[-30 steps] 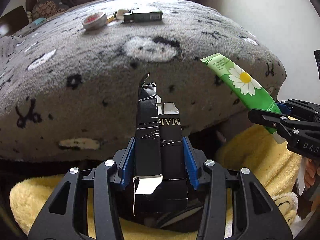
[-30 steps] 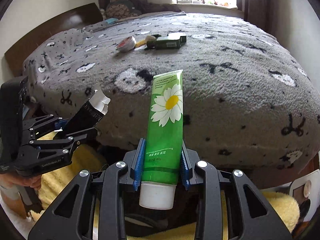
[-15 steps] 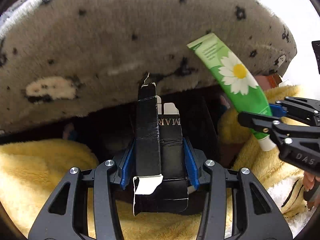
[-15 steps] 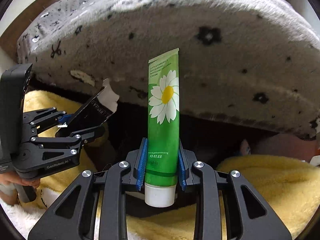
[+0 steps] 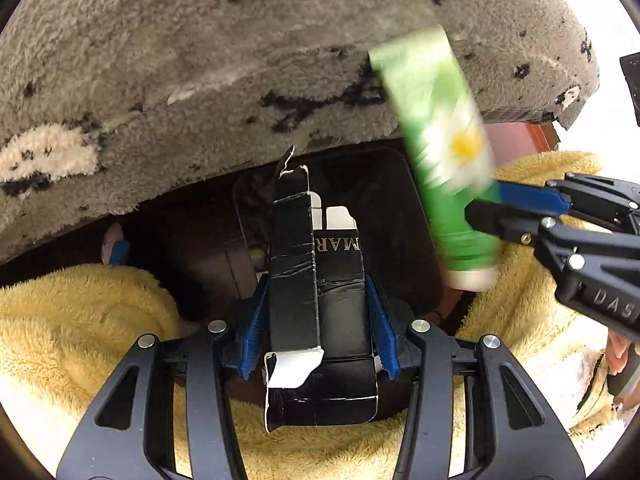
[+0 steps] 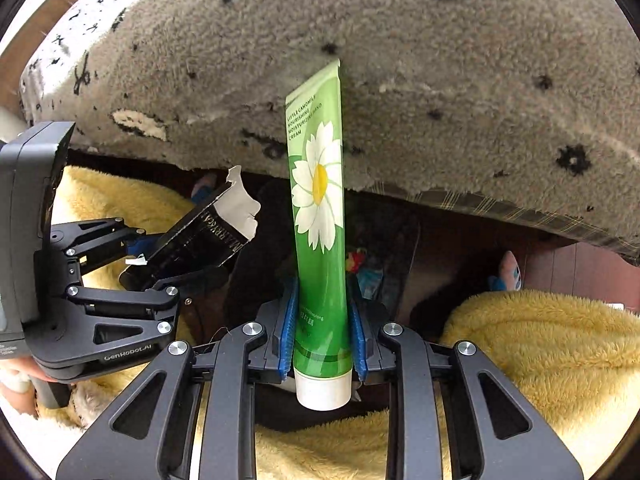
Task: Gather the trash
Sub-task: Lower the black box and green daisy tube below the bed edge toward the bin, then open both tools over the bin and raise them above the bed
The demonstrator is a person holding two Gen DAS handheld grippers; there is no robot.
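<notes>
My left gripper point(image 5: 318, 322) is shut on a torn black carton point(image 5: 316, 280) with white flaps. It also shows at the left of the right wrist view point(image 6: 200, 236), held by the left gripper point(image 6: 152, 264). My right gripper point(image 6: 322, 336) is shut on a green hand cream tube point(image 6: 320, 216) with a daisy print, cap end toward me. The tube appears blurred in the left wrist view point(image 5: 444, 152), held by the right gripper point(image 5: 504, 208). Both items hang over a dark bin point(image 5: 404, 200) lined with a black bag, just below the bed's edge.
The bed's grey fleece blanket point(image 6: 400, 60) with black and white prints overhangs above. Yellow fluffy fabric point(image 5: 80, 320) lies on both sides of the bin point(image 6: 540, 340). Some colourful scraps point(image 6: 356, 260) lie inside the bin.
Both grippers have dropped from above the bed's top to below its edge and tilted down, bringing the carton and the tube over the dark bin. The tube is still moving.
</notes>
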